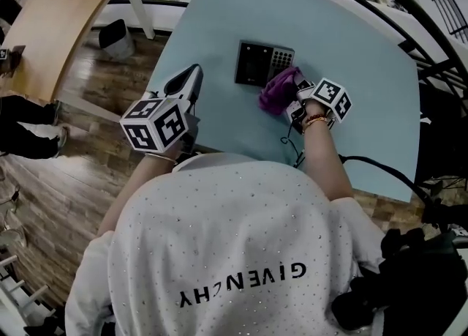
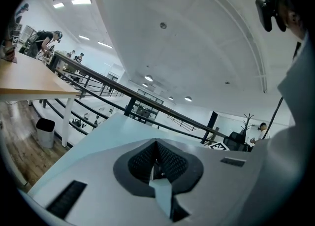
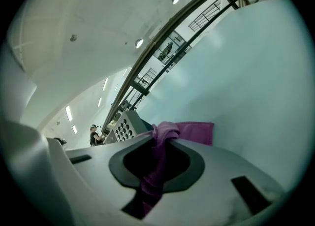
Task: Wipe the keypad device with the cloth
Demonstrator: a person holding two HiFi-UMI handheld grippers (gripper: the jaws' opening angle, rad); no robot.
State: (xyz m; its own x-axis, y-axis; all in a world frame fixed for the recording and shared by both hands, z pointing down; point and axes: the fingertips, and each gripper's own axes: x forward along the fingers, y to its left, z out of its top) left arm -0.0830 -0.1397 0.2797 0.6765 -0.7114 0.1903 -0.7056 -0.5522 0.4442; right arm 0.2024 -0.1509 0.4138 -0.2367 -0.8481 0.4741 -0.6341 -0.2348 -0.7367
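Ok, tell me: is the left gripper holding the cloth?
No, the left gripper is shut on nothing; the purple cloth is pinched in the right gripper.

Cloth (image 1: 278, 91) overlaps keypad device (image 1: 263, 63) on table (image 1: 365, 78).

White speckled shirt (image 1: 219, 232), black lettering; grey left gripper (image 1: 191, 78) and right gripper (image 1: 295, 99) carry black-and-white marker cubes (image 1: 155, 126).

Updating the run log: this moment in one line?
right gripper: shut on cloth | cloth: at keypad device | left gripper: shut, empty
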